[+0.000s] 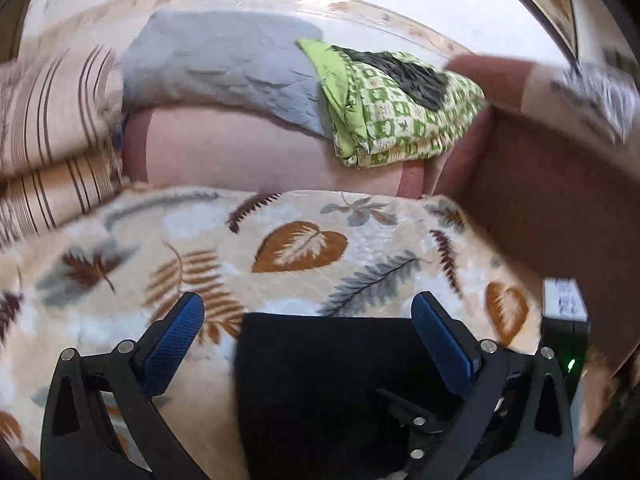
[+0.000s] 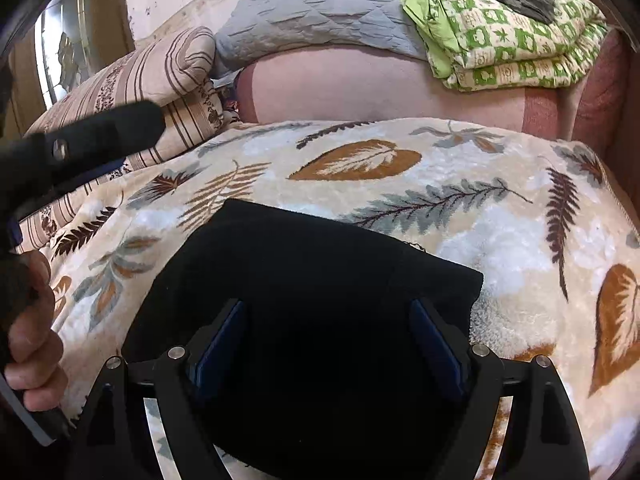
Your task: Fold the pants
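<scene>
Leaf blanket, both jaws wide, pants free

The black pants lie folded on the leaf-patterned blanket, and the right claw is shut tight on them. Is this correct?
Not quite. The black pants do lie folded on the leaf-patterned blanket, but the right claw is open: in the right wrist view its two blue pads stand apart over the cloth and do not pinch it.

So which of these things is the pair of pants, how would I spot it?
Find the leaf-patterned blanket covering the seat. At its near edge lies one flat, plain black rectangle: the folded pants. Every other fabric here is patterned, grey or green.
</scene>
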### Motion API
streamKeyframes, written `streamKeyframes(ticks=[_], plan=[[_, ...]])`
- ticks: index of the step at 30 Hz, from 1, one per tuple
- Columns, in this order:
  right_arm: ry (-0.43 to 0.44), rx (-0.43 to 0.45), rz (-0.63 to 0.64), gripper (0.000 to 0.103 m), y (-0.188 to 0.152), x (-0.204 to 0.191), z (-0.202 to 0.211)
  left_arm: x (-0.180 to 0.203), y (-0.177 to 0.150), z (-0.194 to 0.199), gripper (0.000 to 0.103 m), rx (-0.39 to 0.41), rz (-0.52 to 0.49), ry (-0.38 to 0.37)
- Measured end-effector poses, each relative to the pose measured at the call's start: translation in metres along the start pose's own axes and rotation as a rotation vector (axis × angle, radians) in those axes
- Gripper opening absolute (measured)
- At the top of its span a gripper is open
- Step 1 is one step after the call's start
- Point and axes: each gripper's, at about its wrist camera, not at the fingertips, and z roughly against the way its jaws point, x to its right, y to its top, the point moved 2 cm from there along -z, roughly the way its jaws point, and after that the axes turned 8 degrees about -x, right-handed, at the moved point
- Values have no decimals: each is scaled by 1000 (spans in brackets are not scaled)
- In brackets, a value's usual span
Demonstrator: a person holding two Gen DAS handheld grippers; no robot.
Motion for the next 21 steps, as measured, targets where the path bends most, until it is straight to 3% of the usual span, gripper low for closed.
streamKeyframes(ticks=[5,8,10,17,21], plan=[[-33,173,9,83,7,-3,45,6,-2,-1,103,-12,12,15],[-77,215,-9,83,6,-1,66,9,-5,-2,103,-41,20,-6],[-117,213,-30,83,2,2,75,11,-8,-4,103,-72,30,-42],[-291,166,-6,83,-8,5,97,20,-18,3,103,-84,31,-40],[-280,95,-41,83,-19,16,97,15,-23,16,103,-65,67,-66]])
